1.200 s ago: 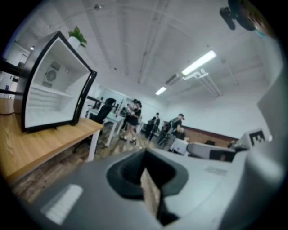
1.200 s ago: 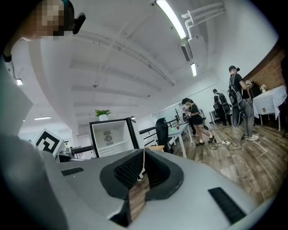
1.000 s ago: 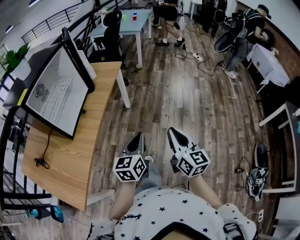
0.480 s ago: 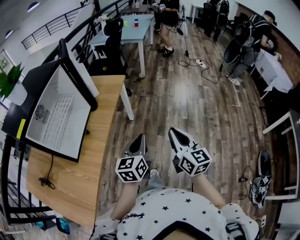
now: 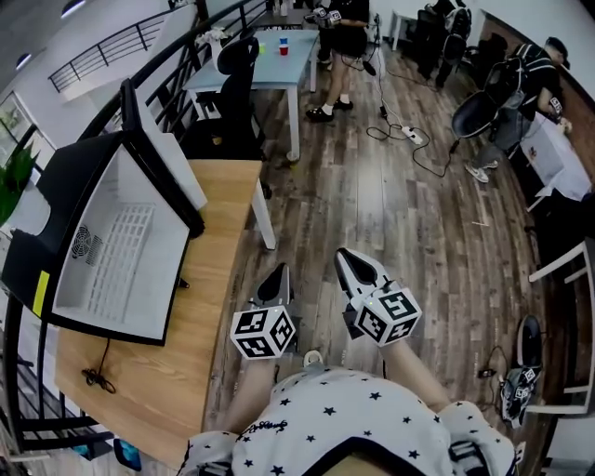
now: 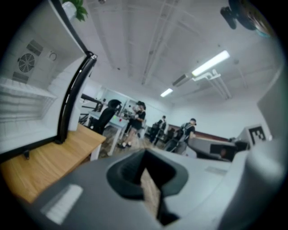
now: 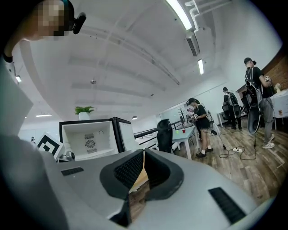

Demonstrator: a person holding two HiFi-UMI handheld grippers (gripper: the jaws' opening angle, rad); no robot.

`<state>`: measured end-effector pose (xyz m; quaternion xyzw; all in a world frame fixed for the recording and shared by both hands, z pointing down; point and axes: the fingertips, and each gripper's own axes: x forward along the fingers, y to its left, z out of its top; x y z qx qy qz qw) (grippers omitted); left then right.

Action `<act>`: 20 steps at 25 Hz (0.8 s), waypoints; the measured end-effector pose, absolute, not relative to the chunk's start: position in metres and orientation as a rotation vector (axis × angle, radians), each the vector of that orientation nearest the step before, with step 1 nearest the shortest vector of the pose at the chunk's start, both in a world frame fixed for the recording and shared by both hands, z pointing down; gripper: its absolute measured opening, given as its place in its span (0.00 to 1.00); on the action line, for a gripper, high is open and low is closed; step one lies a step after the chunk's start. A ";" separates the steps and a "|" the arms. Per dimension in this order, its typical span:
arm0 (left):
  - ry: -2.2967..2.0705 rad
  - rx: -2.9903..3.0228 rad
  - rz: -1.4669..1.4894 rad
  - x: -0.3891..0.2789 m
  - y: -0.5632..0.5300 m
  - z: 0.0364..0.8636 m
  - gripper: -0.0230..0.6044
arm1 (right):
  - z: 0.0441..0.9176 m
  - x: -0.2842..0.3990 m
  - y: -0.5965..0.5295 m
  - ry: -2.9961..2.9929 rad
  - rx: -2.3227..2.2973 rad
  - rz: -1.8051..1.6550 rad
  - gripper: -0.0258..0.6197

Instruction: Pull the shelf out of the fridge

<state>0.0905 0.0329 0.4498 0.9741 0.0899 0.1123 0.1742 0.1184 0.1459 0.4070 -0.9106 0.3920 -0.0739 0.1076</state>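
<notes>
Closest in, low in the head view, was the person's star-printed shirt (image 5: 344, 409). Just ahead of it both tools were held side by side over the floor (image 5: 400, 204), each pointing away from the body. The left gripper (image 5: 276, 272) had its jaws pressed together with nothing between them, and its own view showed only a thin slit where the tips met. The right gripper (image 5: 345, 257) was likewise closed and empty, its ribbed pads meeting at the tip.

To the left of the tools stood a wooden table (image 5: 204, 307), with a thin dark cable (image 5: 93, 375) lying near its close end. On that table sat the small fridge (image 5: 153, 232), well apart from both grippers. Its door (image 5: 177, 163) was swung wide open, baring the white inside. The shelf (image 5: 113, 244) was in place within the fridge, and neither tool touched it. In the right gripper view a potted plant (image 7: 83, 109) stood on top of the fridge.

Farther off, past the wooden table, a black chair (image 5: 237, 60) stood beside a light table (image 5: 279, 70) that carried small coloured cups (image 5: 284, 42). A power strip (image 5: 414, 137) with trailing leads lay on the planks. Several people (image 5: 339, 28) stood at the far side of the room.
</notes>
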 end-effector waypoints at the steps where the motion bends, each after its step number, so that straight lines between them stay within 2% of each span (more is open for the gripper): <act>1: 0.245 2.760 0.318 0.095 0.026 0.451 0.05 | 0.408 0.123 0.139 1.162 -2.678 -0.220 0.08; 12: 0.096 2.744 0.309 0.111 -0.040 0.461 0.05 | 0.419 0.149 0.076 1.295 -2.616 -0.294 0.08; 20: -0.131 2.711 0.298 0.089 -0.089 0.471 0.05 | 0.424 0.143 0.017 1.540 -2.504 -0.345 0.08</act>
